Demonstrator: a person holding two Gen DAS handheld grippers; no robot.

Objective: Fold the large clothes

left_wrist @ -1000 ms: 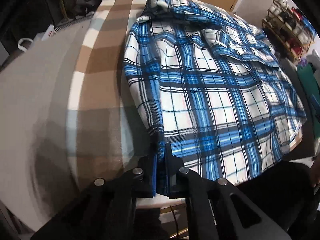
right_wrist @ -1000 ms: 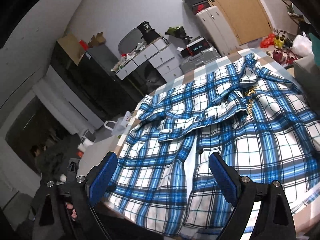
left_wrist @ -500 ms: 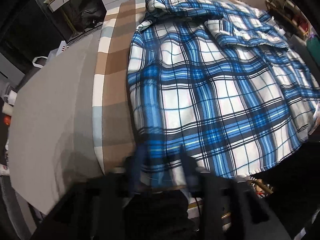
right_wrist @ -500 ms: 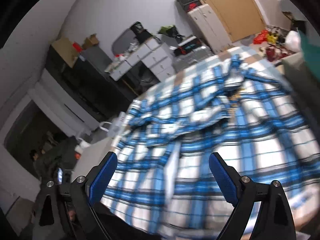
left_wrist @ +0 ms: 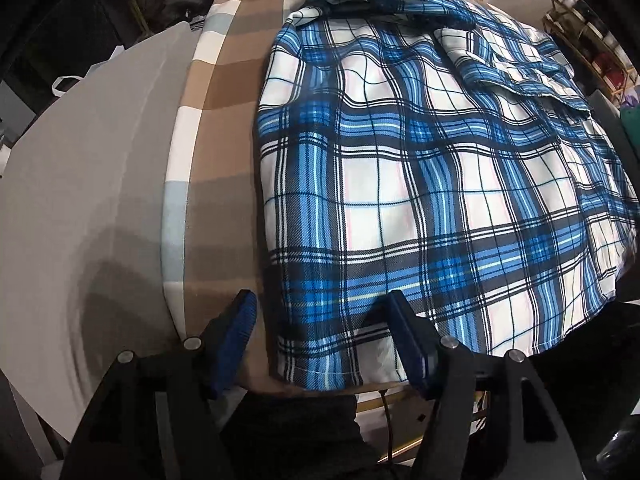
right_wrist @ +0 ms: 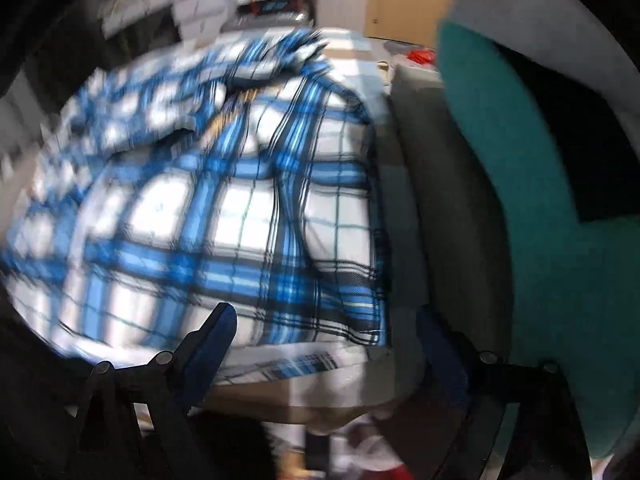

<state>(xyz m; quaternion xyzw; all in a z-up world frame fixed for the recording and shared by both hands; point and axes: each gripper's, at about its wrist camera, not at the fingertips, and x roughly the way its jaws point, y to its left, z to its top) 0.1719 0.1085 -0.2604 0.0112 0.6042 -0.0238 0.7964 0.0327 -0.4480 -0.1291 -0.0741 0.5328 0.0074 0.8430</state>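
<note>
A large blue, white and black plaid shirt [left_wrist: 420, 184] lies spread on a table covered with a brown and white checked cloth [left_wrist: 224, 128]. Its sleeves and collar are bunched at the far end. My left gripper [left_wrist: 320, 320] is open, its jaws standing either side of the shirt's near left hem corner without holding it. The right wrist view is blurred; it shows the shirt [right_wrist: 224, 208] and my right gripper [right_wrist: 324, 328] open above the shirt's near right hem corner.
A grey board [left_wrist: 80, 184] lies left of the checked cloth. A teal chair [right_wrist: 540, 184] stands close on the right of the table. Drawers and a suitcase stand beyond the table's far end. Shelves stand at the far right [left_wrist: 592, 48].
My left gripper was shut on the shirt's near left hem, then opened and let it go. My right gripper swung right and down toward the shirt's near right corner, staying open.
</note>
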